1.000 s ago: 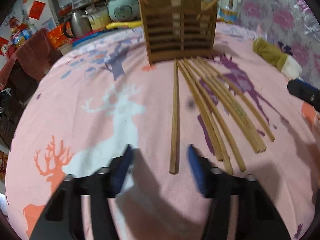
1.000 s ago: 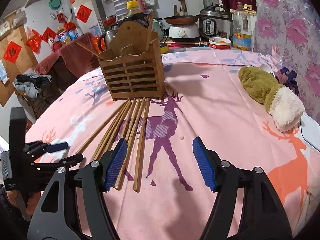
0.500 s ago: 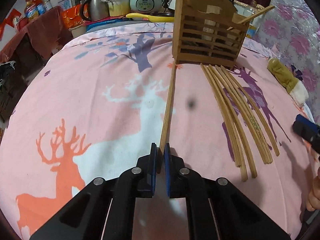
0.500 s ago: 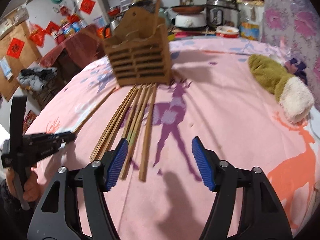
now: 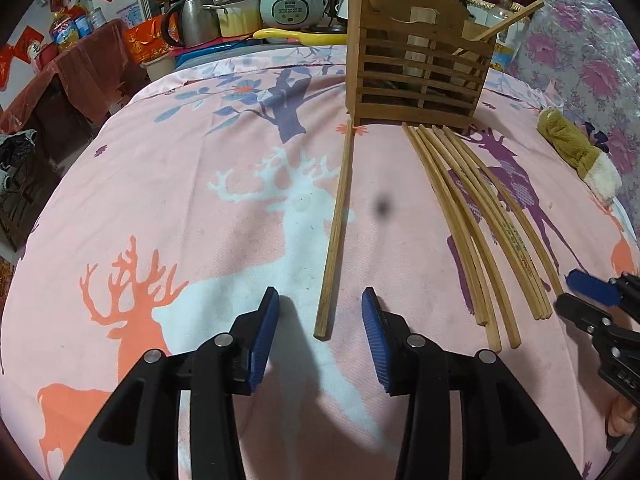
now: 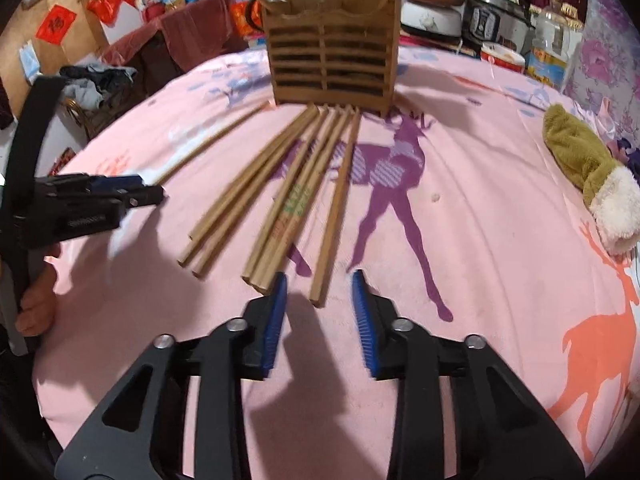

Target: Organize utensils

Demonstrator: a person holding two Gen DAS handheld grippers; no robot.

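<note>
A wooden slatted utensil holder (image 5: 418, 76) stands at the far side of the pink deer-print cloth (image 5: 180, 200), with two chopsticks in it; it also shows in the right wrist view (image 6: 332, 68). A single chopstick (image 5: 336, 232) lies apart on the cloth. My left gripper (image 5: 320, 336) is open, its blue pads either side of that chopstick's near end, not touching. Several chopsticks (image 6: 280, 196) lie fanned out before the holder. My right gripper (image 6: 318, 312) is open at the near end of the rightmost chopstick (image 6: 336, 208).
A green and white plush (image 6: 588, 176) lies at the right on the cloth. A rice cooker (image 5: 290, 0), kettle (image 5: 192, 20) and jars stand behind the table. Dark clothes and a red-draped chair are off the left edge.
My left gripper was shut on the single chopstick's end half a second ago; it has opened and the chopstick lies on the cloth. My right gripper has moved in close to the rightmost chopstick.
</note>
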